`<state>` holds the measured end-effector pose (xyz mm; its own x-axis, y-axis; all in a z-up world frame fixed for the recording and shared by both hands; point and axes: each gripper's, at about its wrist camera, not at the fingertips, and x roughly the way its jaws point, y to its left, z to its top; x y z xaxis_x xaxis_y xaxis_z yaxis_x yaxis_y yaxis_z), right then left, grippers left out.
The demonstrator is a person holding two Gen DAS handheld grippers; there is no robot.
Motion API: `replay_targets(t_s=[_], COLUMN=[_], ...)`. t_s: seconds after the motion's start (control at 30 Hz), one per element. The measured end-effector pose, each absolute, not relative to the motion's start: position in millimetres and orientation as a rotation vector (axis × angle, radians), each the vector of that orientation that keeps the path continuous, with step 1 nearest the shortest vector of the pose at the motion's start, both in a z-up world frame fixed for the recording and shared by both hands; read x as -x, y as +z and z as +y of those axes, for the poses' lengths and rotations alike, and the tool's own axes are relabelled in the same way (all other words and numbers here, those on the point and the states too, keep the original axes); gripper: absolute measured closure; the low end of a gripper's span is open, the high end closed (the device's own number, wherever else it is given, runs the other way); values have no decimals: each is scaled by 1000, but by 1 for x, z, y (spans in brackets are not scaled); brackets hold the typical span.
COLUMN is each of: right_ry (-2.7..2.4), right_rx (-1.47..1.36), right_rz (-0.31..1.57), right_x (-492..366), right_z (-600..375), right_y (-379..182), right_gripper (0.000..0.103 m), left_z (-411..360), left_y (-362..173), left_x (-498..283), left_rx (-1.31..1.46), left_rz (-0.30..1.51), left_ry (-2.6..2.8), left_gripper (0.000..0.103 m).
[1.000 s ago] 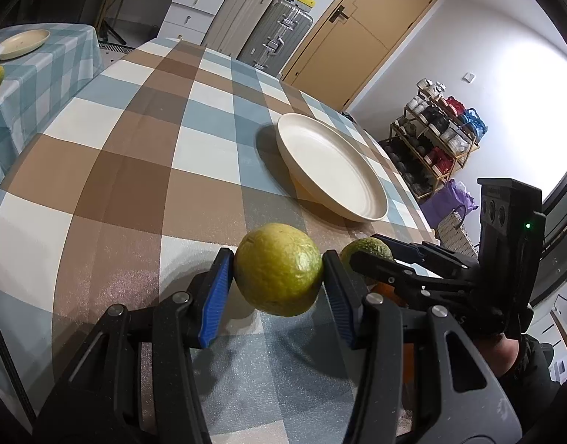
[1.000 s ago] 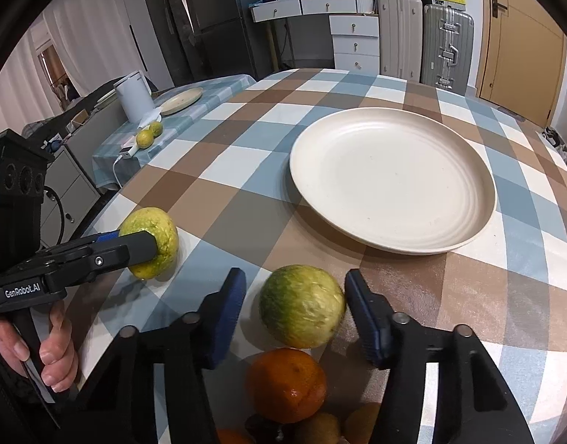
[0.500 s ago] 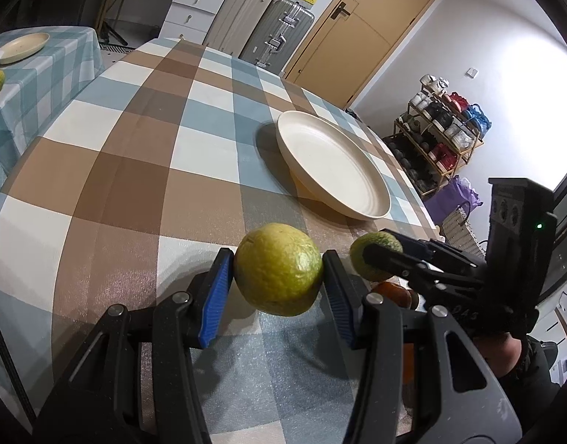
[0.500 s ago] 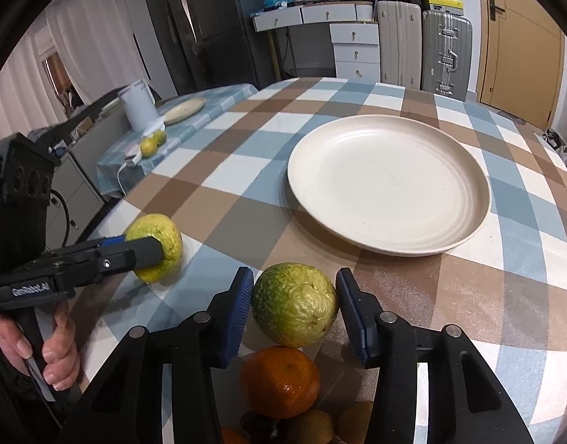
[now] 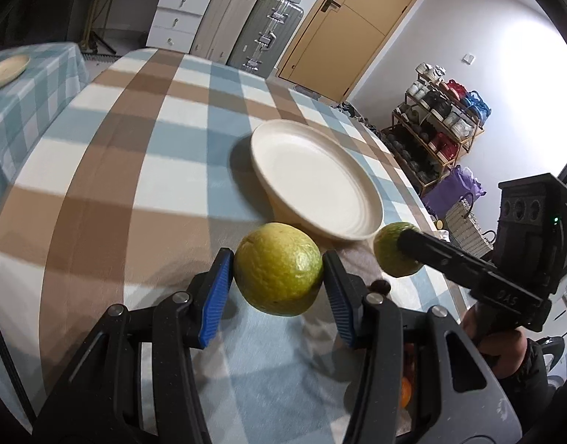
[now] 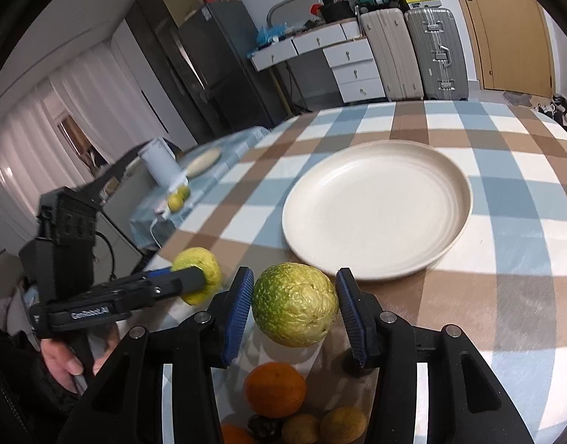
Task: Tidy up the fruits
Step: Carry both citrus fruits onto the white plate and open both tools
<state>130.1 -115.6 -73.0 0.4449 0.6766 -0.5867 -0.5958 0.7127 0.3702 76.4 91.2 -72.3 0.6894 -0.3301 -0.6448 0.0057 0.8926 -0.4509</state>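
My left gripper is shut on a yellow-green citrus fruit and holds it above the checked tablecloth, short of the empty cream plate. My right gripper is shut on a green, wrinkled citrus fruit, lifted off the table near the plate's front rim. Each gripper shows in the other's view: the right one with its fruit, the left one with its fruit.
An orange and several small brown fruits lie on the table below my right gripper. A side table with a plate, a white jug and two small fruits stands at the left. Suitcases and drawers stand behind.
Both grippers have risen with their fruits and moved toward the plate. The right gripper closed on the green fruit and lifted it off the table.
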Motion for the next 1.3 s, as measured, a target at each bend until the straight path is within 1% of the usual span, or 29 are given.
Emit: replay_targets(t_s=[0.27,0.5,0.73,0.9,1.13,1.3], right_ry=[794,793,786,779,778,745], right_rx=[-179,-182,-209,-236,-253,-268], right_rz=[720,698,702,744,797,810], right_x=[-161,-202,-251,-287,-314,-321], right_z=[-135,-138,-139,-134,-125,-124], right_y=[-44,-29,-29,-47,-73,-84], right_gripper=[56,56,56,56,56,56], left_z=[75,65,59,52,45,43], left_y=[-38,-25,-40,-58,-80,-87], left_x=[-124,-188,-252,-287,-314,-321], left_rx=[361,372,347,343,325,327], left_rz=[753,774,835,883,925,928], left_ry=[-203,-240,-219,-243,-233,-233], left_gripper=[57,56,56,56,56,56])
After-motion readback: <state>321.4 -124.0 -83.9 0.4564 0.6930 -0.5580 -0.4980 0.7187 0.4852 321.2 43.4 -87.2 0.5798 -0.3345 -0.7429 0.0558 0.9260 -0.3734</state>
